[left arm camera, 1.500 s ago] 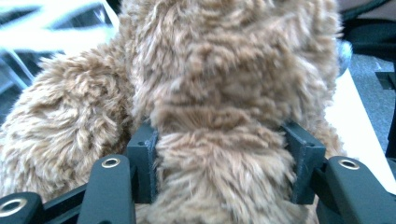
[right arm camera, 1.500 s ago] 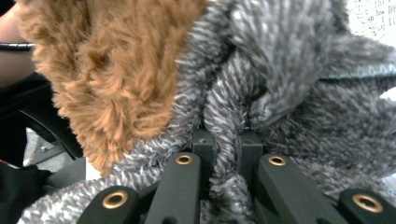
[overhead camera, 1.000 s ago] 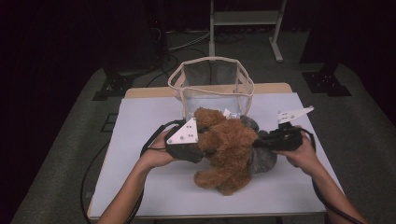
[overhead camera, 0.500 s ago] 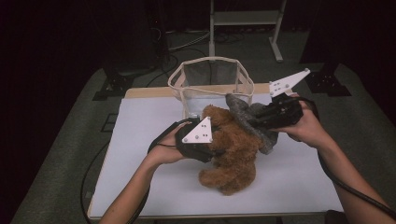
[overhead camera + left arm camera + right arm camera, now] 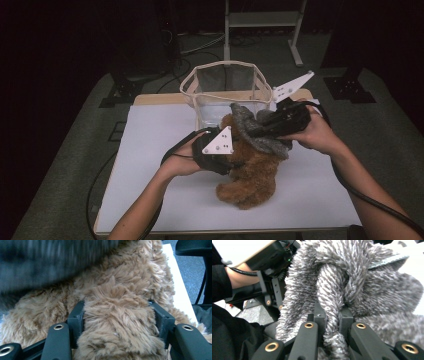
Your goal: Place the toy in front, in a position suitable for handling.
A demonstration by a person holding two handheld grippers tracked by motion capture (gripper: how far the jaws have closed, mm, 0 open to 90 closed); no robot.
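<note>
Undressing looks partway done: left claw (image 5: 235, 162) clamps the brown teddy bear (image 5: 252, 172) mid-tabletop (image 5: 150, 150), right claw (image 5: 252, 131) pinches its grey knitted garment (image 5: 255, 132), lifted at the far end yet still clinging.

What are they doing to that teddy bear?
A person is working on a fluffy brown teddy bear lying on the white table. The left hand-held gripper is shut on a part of the bear's furry body, holding it in place. The right hand-held gripper is pinched shut on a fold of a fuzzy grey knitted garment, holding it above the bear's top end. A see-through mesh basket with a cream rim stands just behind them.
</note>
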